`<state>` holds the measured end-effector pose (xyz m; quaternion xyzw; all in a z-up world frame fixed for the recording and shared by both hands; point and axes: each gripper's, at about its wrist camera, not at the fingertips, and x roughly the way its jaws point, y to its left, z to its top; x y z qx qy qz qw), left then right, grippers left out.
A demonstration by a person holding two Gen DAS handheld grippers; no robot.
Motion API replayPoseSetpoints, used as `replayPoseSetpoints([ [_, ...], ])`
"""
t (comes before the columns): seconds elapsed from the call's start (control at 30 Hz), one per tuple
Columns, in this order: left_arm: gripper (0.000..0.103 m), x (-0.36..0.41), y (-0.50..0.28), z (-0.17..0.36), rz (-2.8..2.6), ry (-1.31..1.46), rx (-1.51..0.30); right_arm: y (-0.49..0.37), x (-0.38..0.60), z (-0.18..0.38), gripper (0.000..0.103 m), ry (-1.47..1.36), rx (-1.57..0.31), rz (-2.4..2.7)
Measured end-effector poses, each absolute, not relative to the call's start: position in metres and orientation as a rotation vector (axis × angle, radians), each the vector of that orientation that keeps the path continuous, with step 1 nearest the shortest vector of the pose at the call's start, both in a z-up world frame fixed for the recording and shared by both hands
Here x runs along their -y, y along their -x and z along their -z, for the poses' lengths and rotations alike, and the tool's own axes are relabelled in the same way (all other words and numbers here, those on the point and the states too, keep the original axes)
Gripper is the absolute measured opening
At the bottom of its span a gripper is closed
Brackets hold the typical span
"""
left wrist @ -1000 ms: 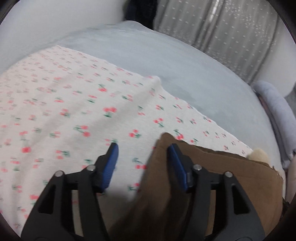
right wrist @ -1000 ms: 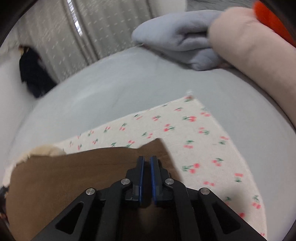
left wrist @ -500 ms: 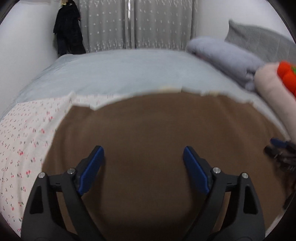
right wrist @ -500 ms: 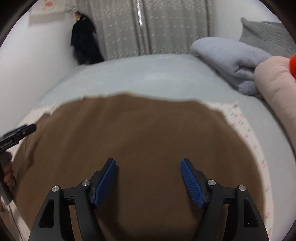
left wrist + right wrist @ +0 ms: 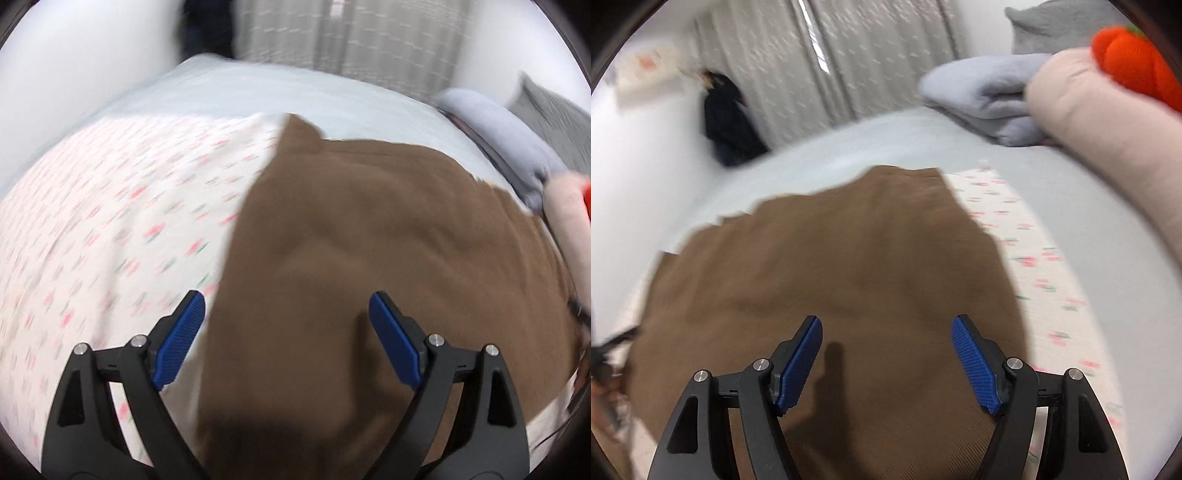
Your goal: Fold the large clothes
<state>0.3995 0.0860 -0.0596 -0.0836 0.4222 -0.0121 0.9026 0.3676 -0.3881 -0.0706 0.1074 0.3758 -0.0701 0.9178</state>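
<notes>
Two spread tools (image 5: 286, 341) (image 5: 886, 356), one brown garment (image 5: 369, 240).

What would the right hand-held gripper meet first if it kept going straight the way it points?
Most likely the brown garment: it fills the view ahead of the open right hand-held gripper. Depth is unclear.

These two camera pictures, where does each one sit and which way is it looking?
Left wrist: sits on the left gripper, looks along its open fingers over brown cloth.
Right wrist: sits on the right gripper, open above the same cloth.
Shared: cloth, cherry-print sheet, bed, curtains.
</notes>
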Motion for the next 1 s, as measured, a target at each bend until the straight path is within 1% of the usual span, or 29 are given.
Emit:
replayPoseSetpoints([
  [0.07, 0.091, -0.104, -0.375, 0.054, 0.046, 0.378, -0.91, -0.361, 0.368, 0.051, 0.075, -0.154, -0.782, 0.15],
  [0.1, 0.091, -0.112, -0.363, 0.053, 0.062, 0.488, -0.922, -0.354, 0.357, 0.042, 0.078, -0.141, -0.749, 0.112],
  [0.13, 0.091, -0.12, -0.353, 0.054, 0.075, 0.58, -0.932, -0.347, 0.347, 0.033, 0.085, -0.126, -0.717, 0.064],
  [0.23, 0.091, -0.128, -0.318, 0.058, 0.095, 0.779, -0.932, -0.336, 0.316, 0.021, 0.086, -0.056, -0.68, -0.034],
  [0.4, 0.091, -0.106, -0.306, 0.077, 0.105, 0.846, -0.993, -0.339, 0.298, 0.028, 0.086, -0.003, -0.701, -0.069],
  [0.53, 0.091, -0.1, -0.31, 0.102, 0.094, 0.91, -1.014, -0.342, 0.312, 0.029, 0.086, -0.126, -0.744, -0.134],
  [0.57, 0.091, -0.098, -0.313, 0.108, 0.077, 0.919, -1.001, -0.339, 0.314, 0.028, 0.086, -0.152, -0.741, -0.147],
  [0.63, 0.091, -0.094, -0.315, 0.108, 0.057, 0.906, -0.904, -0.331, 0.315, 0.022, 0.086, -0.198, -0.73, -0.163],
  [0.73, 0.091, -0.086, -0.325, 0.109, 0.007, 0.891, -0.834, -0.333, 0.317, 0.025, 0.086, -0.223, -0.715, -0.149],
  [0.8, 0.085, -0.078, -0.33, 0.107, -0.045, 0.837, -0.793, -0.334, 0.319, 0.031, 0.086, -0.264, -0.691, -0.164],
  [0.83, 0.075, -0.077, -0.332, 0.107, -0.067, 0.816, -0.779, -0.336, 0.319, 0.035, 0.086, -0.3, -0.677, -0.177],
  [0.87, 0.063, -0.074, -0.333, 0.107, -0.105, 0.795, -0.762, -0.339, 0.316, 0.041, 0.086, -0.334, -0.67, -0.206],
  [0.9, 0.058, -0.074, -0.333, 0.108, -0.116, 0.795, -0.747, -0.341, 0.311, 0.046, 0.086, -0.347, -0.673, -0.242],
  [0.93, 0.049, -0.076, -0.333, 0.109, -0.12, 0.811, -0.738, -0.341, 0.305, 0.048, 0.085, -0.345, -0.674, -0.268],
  [0.97, 0.042, -0.077, -0.334, 0.108, -0.126, 0.815, -0.735, -0.34, 0.299, 0.049, 0.085, -0.336, -0.669, -0.285],
  [1.0, 0.038, -0.075, -0.335, 0.104, -0.135, 0.781, -0.729, -0.339, 0.291, 0.051, 0.08, -0.317, -0.666, -0.307],
])
